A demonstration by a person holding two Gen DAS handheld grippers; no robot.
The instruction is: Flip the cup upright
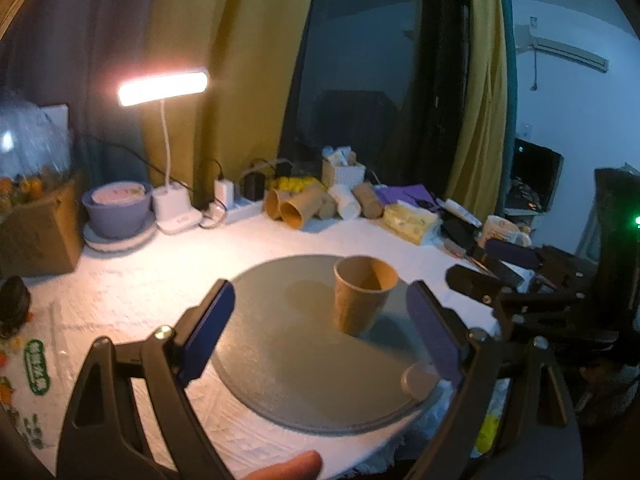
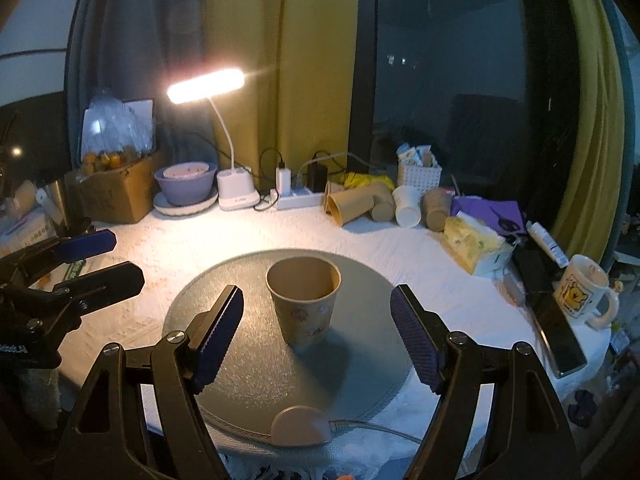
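Observation:
A brown paper cup [image 1: 362, 296] stands upright, mouth up, on a round grey mat [image 1: 280, 360]. In the right wrist view the cup [image 2: 304, 300] stands in the middle of the mat [image 2: 248, 368], a little beyond the fingertips. My left gripper [image 1: 324, 328] is open and empty, its blue pads to either side of the cup and nearer to me. My right gripper [image 2: 316, 332] is open and empty, also short of the cup. Each gripper shows in the other's view: the right one [image 1: 504, 264], the left one [image 2: 96, 260].
A lit desk lamp [image 2: 236, 192], a purple bowl [image 2: 186, 186], a cardboard box [image 2: 120, 192], a power strip [image 2: 300, 198], several lying paper cups [image 2: 356, 202], a tissue pack [image 2: 472, 244] and a mug [image 2: 580, 292] ring the white tablecloth. A round tab [image 2: 302, 424] sits at the mat's near edge.

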